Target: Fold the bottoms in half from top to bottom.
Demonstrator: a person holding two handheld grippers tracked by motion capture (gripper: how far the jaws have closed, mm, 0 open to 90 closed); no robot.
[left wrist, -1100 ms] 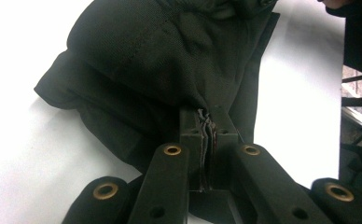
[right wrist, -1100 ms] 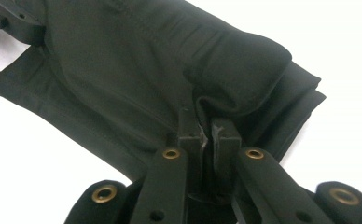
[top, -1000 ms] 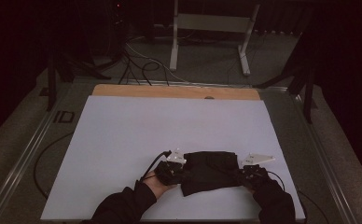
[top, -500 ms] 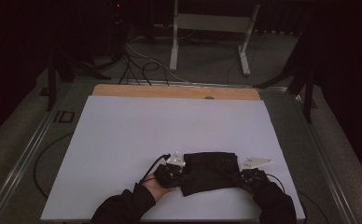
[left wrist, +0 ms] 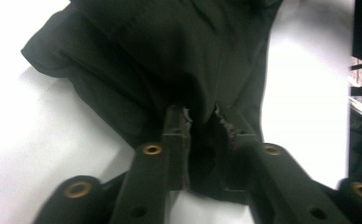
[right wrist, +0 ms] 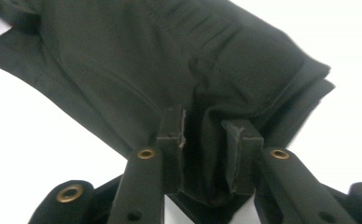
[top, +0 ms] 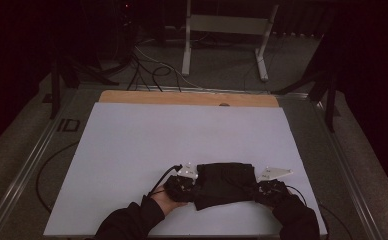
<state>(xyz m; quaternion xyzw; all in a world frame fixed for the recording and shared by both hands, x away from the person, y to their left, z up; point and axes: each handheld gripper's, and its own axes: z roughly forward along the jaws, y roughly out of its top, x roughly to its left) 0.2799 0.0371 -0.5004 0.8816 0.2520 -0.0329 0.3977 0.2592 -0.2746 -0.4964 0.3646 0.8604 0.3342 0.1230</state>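
Where the folded black garment [top: 225, 183] lies on the white table [top: 182, 140], toward 6 o'clock in the high view, its long axis runs from 9 to 3 o'clock. Your left gripper [top: 181, 186] sits at its 9 o'clock end, your right gripper [top: 268, 190] at its 3 o'clock end. In the left gripper view, the jaws have just been opening and stand narrowly apart, with a fold of the garment [left wrist: 170, 60] loose between them. The right gripper view shows the same: jaws just opening, a narrow gap, with cloth [right wrist: 170, 70] between the pads. The high view is too dark to resolve the jaws or folds; both sleeves are cut off at 6 o'clock.
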